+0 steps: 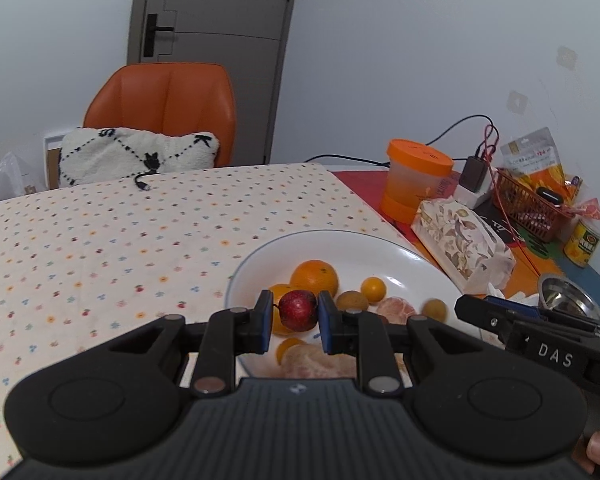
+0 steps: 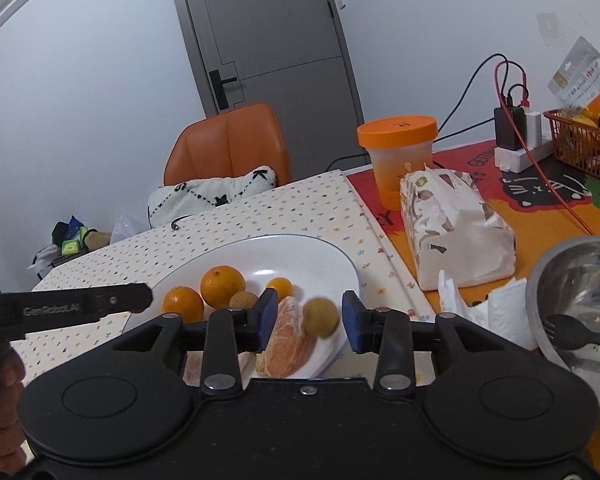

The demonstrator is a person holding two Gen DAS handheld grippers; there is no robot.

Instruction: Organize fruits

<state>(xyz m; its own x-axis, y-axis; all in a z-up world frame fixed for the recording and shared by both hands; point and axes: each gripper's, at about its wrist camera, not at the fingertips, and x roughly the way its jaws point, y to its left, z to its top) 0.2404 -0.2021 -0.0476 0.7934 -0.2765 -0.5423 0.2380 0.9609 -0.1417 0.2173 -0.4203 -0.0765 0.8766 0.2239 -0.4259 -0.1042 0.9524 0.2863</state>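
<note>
we have the left gripper (image 1: 293,322) clamped on the red fruit (image 1: 298,310) above the plate (image 1: 340,240); the right gripper (image 2: 310,316) gapes, the blurred green fruit (image 2: 320,317) between its fingers, the bowl (image 2: 576,252) at three o'clock.

White letters "DAS" stand on the black body of the right gripper (image 1: 466,307), at about four o'clock in the left wrist view. In the right wrist view, at nine o'clock, the left gripper (image 2: 142,294) carries "GenRobot.AI" in pale print along its side. The white cushion (image 1: 136,154) on the chair shows a black "K" and what looks like an "S". The snack pouch (image 1: 534,156), the yellow can (image 1: 584,242) and the red mat (image 2: 488,168) bear print too small or cut off to read.
</note>
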